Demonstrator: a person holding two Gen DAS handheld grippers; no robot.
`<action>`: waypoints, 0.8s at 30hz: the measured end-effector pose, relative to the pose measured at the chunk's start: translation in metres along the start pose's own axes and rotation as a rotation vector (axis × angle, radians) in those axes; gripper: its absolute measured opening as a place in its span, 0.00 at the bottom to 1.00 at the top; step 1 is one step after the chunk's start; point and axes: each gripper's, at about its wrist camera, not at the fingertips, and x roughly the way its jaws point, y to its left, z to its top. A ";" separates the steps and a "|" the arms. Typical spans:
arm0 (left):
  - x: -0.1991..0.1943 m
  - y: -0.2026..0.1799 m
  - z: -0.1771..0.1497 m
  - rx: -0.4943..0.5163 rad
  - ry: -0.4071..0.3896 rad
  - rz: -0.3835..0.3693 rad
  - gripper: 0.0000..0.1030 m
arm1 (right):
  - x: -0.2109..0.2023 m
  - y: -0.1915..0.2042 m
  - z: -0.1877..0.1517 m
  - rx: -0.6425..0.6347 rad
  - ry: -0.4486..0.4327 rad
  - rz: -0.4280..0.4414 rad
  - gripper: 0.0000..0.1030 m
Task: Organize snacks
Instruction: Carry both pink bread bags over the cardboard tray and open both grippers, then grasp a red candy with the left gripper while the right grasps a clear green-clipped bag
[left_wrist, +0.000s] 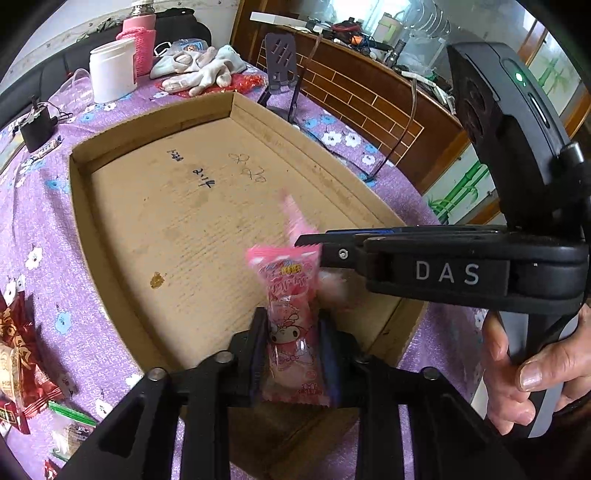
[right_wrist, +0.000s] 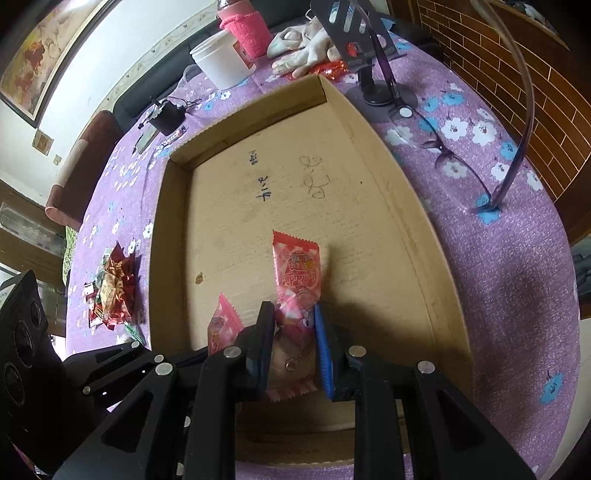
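A shallow cardboard box (left_wrist: 166, 229) lies on the table, and both grippers hang over its near end. In the left wrist view a pink cartoon-print snack packet (left_wrist: 291, 332) stands between the fingers of my left gripper (left_wrist: 291, 317). The packet is blurred while the fingers are sharp, and the jaws look slack around it. My right gripper (right_wrist: 292, 310) is shut on a second pink packet (right_wrist: 295, 266), which points toward the box floor (right_wrist: 258, 206). From the left wrist view that right gripper (left_wrist: 306, 242) comes in from the right, held by a hand (left_wrist: 535, 369).
Red snack packets (right_wrist: 114, 291) lie in a heap on the purple flowered cloth (right_wrist: 480, 258), left of the box. Behind the box stand a white tub (right_wrist: 221, 62), a pink cup (right_wrist: 247, 33), gloves (left_wrist: 199, 70) and a phone stand (right_wrist: 369, 55). Glasses (right_wrist: 436, 144) lie to the right.
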 end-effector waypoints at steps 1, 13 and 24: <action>-0.003 0.001 0.000 -0.005 -0.007 0.000 0.39 | -0.003 0.000 0.001 0.003 -0.008 0.003 0.21; -0.035 0.010 -0.001 -0.054 -0.068 -0.036 0.45 | -0.042 0.006 0.000 0.024 -0.114 0.022 0.26; -0.096 0.040 -0.024 -0.069 -0.171 0.008 0.45 | -0.040 0.050 -0.008 -0.023 -0.112 0.060 0.26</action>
